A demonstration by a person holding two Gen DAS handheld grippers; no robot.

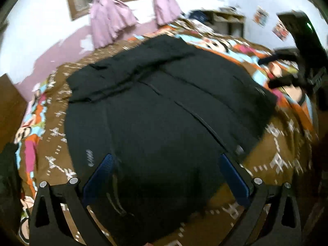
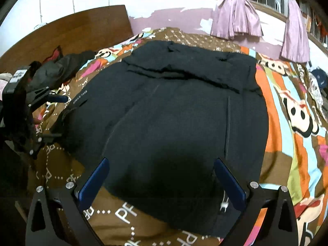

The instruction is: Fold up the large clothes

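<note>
Left gripper [image 1: 166, 164]: jaws wide apart, empty, hovering over near hem of black jacket [image 1: 164, 106]. Right gripper [image 2: 161, 167]: jaws wide apart, empty, above same hem, zipper pull [image 2: 223, 205] beside its right finger. Jacket: spread flat on bed [image 2: 287, 143], cartoon-print cover, sleeve folded across chest. Pink curtains [image 2: 235, 18] at window beyond.

Cartoon bedspread [image 2: 287, 106], purple curtains [image 2: 235, 18], perhaps headboard [image 2: 71, 34].

The jacket [image 2: 174, 112] is matt dark cloth. The bedspread [image 2: 287, 123] is printed cloth; the headboard [image 2: 71, 30] is glossy wood.
</note>
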